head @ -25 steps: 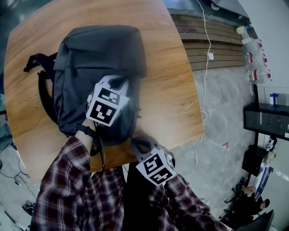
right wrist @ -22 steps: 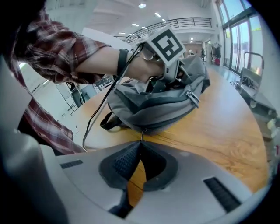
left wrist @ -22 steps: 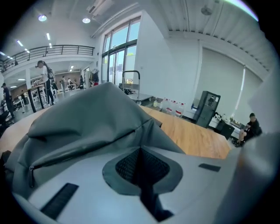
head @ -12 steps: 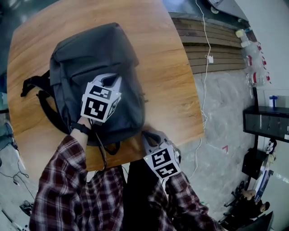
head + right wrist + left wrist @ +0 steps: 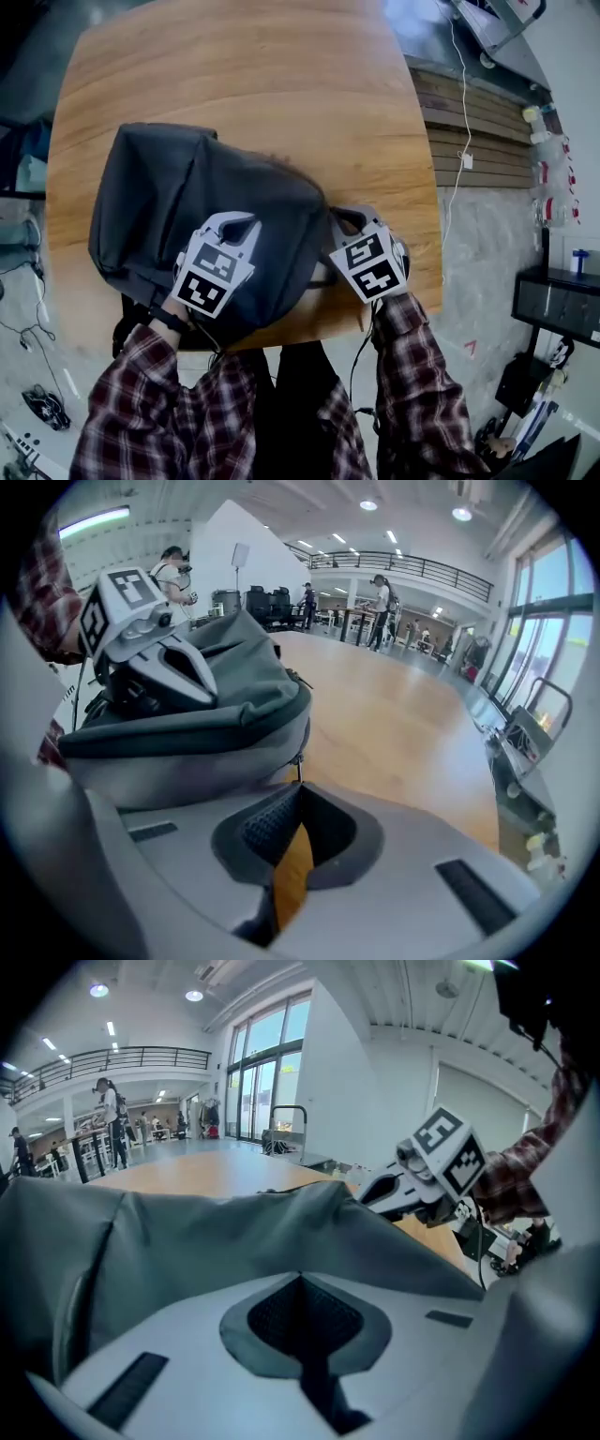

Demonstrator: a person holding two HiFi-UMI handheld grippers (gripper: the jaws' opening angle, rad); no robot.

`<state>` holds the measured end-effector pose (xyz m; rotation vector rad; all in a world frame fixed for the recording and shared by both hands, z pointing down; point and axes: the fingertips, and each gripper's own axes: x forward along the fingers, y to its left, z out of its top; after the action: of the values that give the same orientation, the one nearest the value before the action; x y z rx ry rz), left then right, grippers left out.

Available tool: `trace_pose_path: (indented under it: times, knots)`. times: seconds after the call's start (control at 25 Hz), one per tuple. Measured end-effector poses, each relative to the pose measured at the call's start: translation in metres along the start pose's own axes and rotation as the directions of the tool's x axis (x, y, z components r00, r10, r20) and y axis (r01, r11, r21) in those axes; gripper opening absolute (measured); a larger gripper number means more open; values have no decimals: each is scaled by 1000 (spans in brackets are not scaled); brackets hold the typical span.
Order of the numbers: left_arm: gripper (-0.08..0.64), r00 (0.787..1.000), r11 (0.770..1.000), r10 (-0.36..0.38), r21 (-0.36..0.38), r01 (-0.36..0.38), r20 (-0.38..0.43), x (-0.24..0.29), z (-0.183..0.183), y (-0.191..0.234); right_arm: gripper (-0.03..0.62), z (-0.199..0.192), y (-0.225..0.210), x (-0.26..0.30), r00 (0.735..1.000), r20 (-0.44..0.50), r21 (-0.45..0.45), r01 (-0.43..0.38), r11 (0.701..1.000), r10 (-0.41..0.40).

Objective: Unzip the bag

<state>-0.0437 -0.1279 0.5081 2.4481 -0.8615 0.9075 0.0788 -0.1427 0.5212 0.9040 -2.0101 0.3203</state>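
Having reached the turned bag [image 5: 169, 197], right gripper [image 5: 342, 217] pinches the pull [image 5: 298, 759] while left gripper [image 5: 238, 223] clamps the cloth, ready for unzipping.

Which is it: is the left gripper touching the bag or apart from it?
Touching. The left gripper view shows the left gripper shut on a raised fold of the grey bag, with no gap at its tips.

Zip pull [image 5: 298, 759] tiny; grip by right hand-held gripper [image 5: 298, 782] unclear.
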Motion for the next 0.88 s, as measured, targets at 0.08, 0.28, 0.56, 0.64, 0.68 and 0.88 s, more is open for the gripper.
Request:
trace_pose_path:
  times: [0.08,0.28,0.56,0.64,0.68,0.88]
  knots:
    - [9,1000,1000,21,-22,-21,2,-1,-3,-2,11,16,-5,12,1000,2,-33,-10,999,10]
    - [9,997,997,73,-24,-73,-11,-1,-5,3,11,22,0,21,999,-10,-66,-41,997,41]
    - [9,980,977,193,-87,-197,-48,2,-6,19,11,1,27,-6,998,-4,-36,-70,997,70]
    - [9,977,973,201,-96,-208,-73,5,-5,21,11,-8,41,-17,997,-7,-23,-75,997,75]
    - [9,975,972,209,-95,-216,-81,7,-4,22,11,-13,48,-23,997,-8,-11,-77,997,77]
    - [9,968,967,234,-83,-242,-94,12,-2,25,11,-31,93,-52,995,13,108,-104,989,103]
